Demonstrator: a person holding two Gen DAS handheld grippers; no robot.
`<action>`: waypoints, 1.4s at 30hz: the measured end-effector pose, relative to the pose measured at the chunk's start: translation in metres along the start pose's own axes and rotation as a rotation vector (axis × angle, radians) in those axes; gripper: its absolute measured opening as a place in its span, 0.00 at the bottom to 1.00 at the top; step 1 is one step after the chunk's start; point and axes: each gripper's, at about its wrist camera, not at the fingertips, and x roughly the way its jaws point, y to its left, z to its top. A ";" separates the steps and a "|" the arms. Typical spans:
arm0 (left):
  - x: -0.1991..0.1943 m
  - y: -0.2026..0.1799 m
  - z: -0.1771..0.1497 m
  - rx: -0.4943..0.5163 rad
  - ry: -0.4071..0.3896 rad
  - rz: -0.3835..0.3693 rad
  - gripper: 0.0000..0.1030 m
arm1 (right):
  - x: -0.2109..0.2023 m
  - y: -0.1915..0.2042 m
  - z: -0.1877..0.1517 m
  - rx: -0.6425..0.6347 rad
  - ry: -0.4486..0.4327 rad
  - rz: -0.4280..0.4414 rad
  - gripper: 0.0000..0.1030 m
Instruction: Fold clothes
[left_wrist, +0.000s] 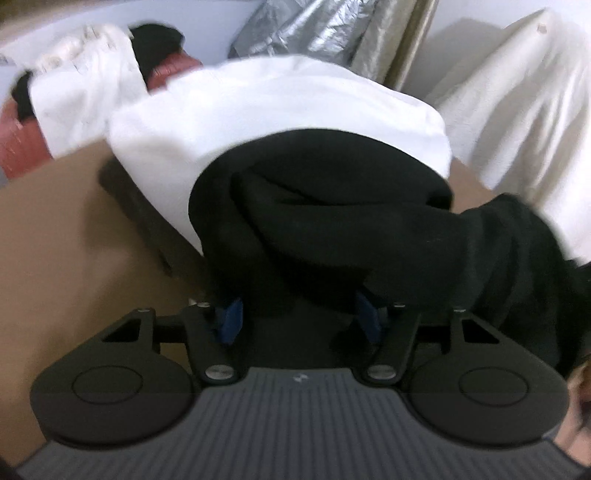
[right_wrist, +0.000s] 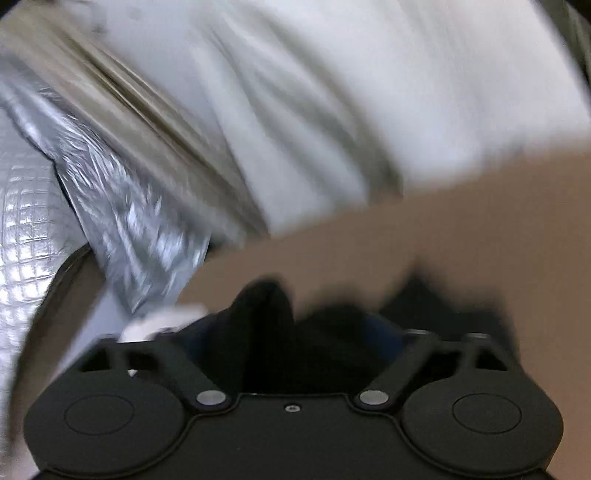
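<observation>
A black garment (left_wrist: 325, 221) lies bunched on the brown table (left_wrist: 66, 240), partly over a folded white garment (left_wrist: 258, 110). My left gripper (left_wrist: 297, 314) has this black cloth packed between its blue pads (left_wrist: 231, 317), which press on it from both sides. The cloth hides the fingertips. In the blurred right wrist view, black cloth (right_wrist: 266, 332) also fills the gap between the fingers of my right gripper (right_wrist: 291, 332). Whether its pads press on the cloth does not show. The tips are hidden.
Crumpled white, black and red clothes (left_wrist: 85, 85) lie at the table's far left. Silver foil wrapping (left_wrist: 295, 29) and a white draped sheet (left_wrist: 524, 110) stand behind the table. Silver foil (right_wrist: 122, 221) and white fabric (right_wrist: 332, 110) also fill the right wrist view beyond the brown table (right_wrist: 443, 240).
</observation>
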 end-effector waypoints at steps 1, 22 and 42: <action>0.002 0.005 0.000 -0.031 0.033 -0.076 0.57 | 0.002 -0.003 -0.011 -0.011 0.031 0.043 0.64; -0.006 -0.012 -0.031 -0.051 0.220 -0.493 0.75 | -0.184 0.026 -0.171 -0.406 0.239 0.248 0.61; 0.022 -0.091 -0.054 0.305 0.184 -0.389 0.62 | -0.137 0.054 -0.085 -0.446 -0.073 -0.114 0.98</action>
